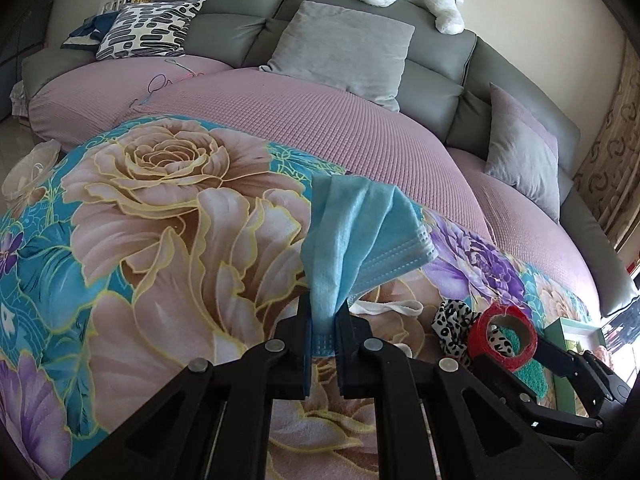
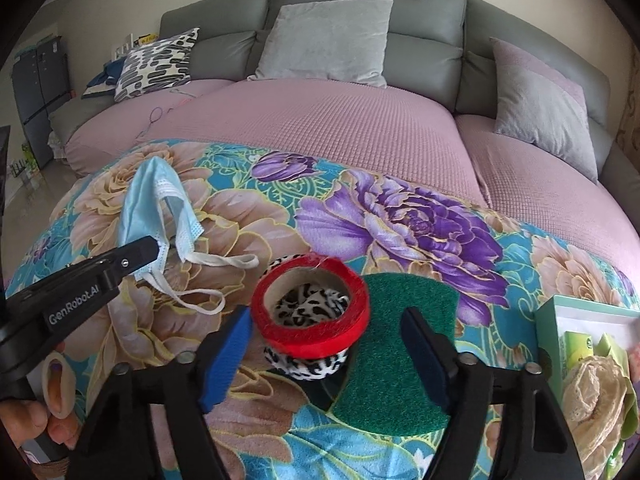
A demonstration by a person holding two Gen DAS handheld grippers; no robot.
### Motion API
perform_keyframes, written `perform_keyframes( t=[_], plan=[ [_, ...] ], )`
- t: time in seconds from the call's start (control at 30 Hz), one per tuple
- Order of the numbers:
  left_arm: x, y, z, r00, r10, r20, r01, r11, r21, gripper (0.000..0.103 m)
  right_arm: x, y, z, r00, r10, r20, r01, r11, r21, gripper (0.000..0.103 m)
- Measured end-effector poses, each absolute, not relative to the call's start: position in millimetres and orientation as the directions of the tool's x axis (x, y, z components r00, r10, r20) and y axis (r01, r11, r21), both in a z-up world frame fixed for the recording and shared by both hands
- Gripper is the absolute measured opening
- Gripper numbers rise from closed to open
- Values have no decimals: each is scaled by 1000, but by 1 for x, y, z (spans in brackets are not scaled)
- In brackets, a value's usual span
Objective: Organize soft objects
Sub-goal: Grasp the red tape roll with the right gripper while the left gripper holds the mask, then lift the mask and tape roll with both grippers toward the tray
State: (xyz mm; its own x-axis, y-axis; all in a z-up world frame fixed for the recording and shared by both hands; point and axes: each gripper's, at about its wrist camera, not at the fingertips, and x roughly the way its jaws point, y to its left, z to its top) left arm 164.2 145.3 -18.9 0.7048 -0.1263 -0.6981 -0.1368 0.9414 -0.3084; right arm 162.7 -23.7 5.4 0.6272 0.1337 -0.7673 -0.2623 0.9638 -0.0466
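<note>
Floral blanket [image 2: 400,216], left claw [image 1: 322,332] pinching face mask [image 1: 360,232], right claw [image 2: 326,344] straddling red tape roll [image 2: 312,304]

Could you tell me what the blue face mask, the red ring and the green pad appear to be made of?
Face mask: thin non-woven fabric, matte and slightly fuzzy, with pleats and embossed edge seams.
Red ring: apparently a tape roll, with a brown cardboard-like core and glossy red tape with a mesh-like weave.
Green pad: coarse fibrous scouring material, judging by its rough matte surface.
</note>
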Motion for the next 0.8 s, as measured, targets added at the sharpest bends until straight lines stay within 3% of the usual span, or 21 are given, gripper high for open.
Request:
perform_keyframes(
  t=[0.13, 0.57, 0.67, 0.8],
  plan=[
    [164, 145, -20, 701, -126, -702, -139, 941, -307, 9, 162, -21, 5, 626, 151, -765, -278, 960, -38, 61],
    [165, 144, -20, 697, -128, -705, -138, 942, -307, 9, 156, -22, 11, 638, 172, -751, -290, 957, -28, 58],
    [164, 144, -18, 700, -126, -703, -137, 942, -306, 9, 154, -23, 13, 641, 177, -746, -293, 956, -25, 46],
    [162, 145, -16, 706, -123, -698, -138, 942, -306, 9, 154, -24, 14, 639, 180, -748, -295, 955, -22, 45]
  ],
)
